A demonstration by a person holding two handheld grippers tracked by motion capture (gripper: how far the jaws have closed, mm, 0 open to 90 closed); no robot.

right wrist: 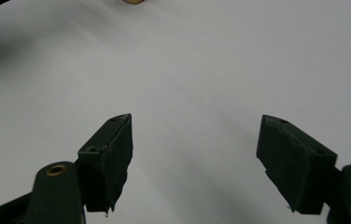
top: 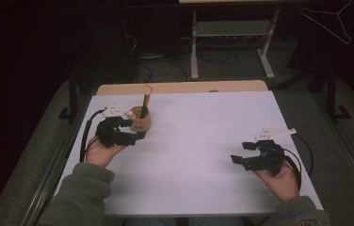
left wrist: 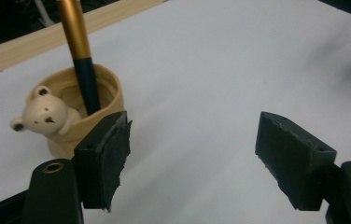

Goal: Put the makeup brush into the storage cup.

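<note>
A tan cup [top: 140, 123] with a small cream bear [left wrist: 40, 114] on its rim stands at the far left of the white table. A gold and dark blue pen [top: 146, 101] leans upright inside it. My left gripper [top: 135, 129] is open just in front of the cup. In the left gripper view the cup [left wrist: 110, 93] and pen [left wrist: 82, 60] sit behind the left jaw, and nothing lies between the jaws of my left gripper [left wrist: 192, 154]. My right gripper [top: 240, 152] is open over bare table at the right, and in its own view the right gripper [right wrist: 194, 154] holds nothing.
The white tabletop [top: 198, 141] has a wooden strip [top: 180, 87] along its far edge. Beyond it, a grey metal frame [top: 231, 42] and cables lie on the dark floor. A wire hanger [top: 335, 23] shows at the upper right.
</note>
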